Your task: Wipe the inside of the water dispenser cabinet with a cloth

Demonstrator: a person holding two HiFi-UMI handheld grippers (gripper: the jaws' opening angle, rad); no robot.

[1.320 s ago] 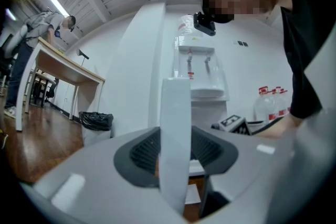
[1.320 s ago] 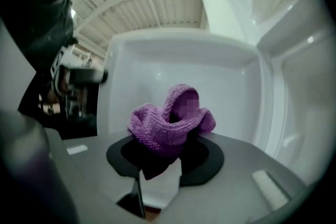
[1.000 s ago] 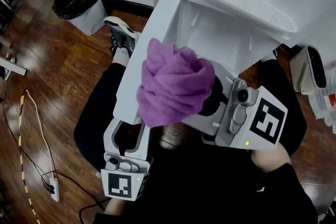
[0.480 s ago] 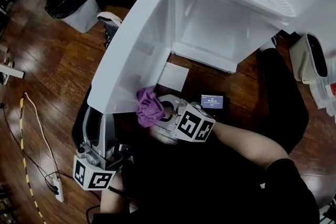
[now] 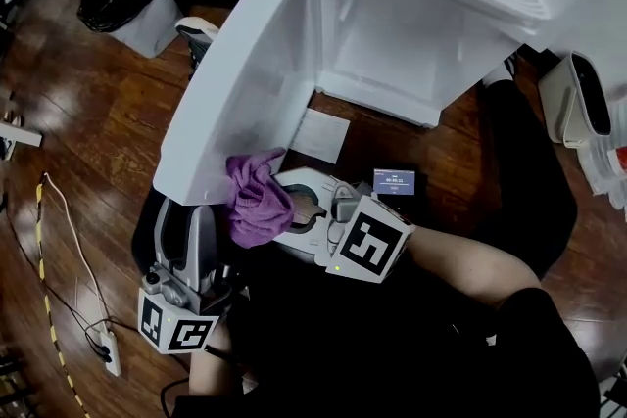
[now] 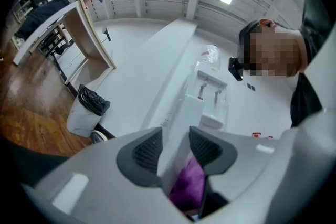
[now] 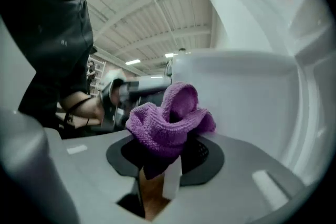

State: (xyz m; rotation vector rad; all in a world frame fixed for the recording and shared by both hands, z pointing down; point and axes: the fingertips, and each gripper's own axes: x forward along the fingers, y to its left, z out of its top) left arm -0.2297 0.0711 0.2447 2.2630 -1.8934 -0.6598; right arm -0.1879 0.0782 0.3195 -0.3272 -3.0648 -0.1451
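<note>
**Head view:** A person crouches on a dark wooden floor (image 5: 88,132) before a white water dispenser whose lower cabinet (image 5: 411,44) stands open, its door (image 5: 245,73) swung out to the left. The left tool (image 5: 186,210) reaches up from below to the door's lower edge. The right tool (image 5: 284,210) pinches a bunched purple cloth (image 5: 257,201) just beside that same edge, outside the cabinet and in front of its opening. A sheet of white paper (image 5: 320,134) and a small device with a lit screen (image 5: 394,182) lie on the floor at the foot of the cabinet. A bin lined with a black bag (image 5: 127,0) stands against the far wall.

**Left gripper view:** The left tool (image 6: 176,149) has the door's thin white edge (image 6: 184,118) between its two dark pads. The jaws have just eased slightly apart, but the gap is narrow and the panel fills it. The purple cloth (image 6: 189,183) shows low behind the pads, the dispenser's taps (image 6: 210,94) rise beyond, and the bin (image 6: 86,110) sits to the left.

**Right gripper view:** The right tool (image 7: 168,157) is clamped on the cloth (image 7: 168,118), which rises in loose folds above the pads. The white face of the door (image 7: 252,92) fills the frame to the right, close to the cloth.
</note>
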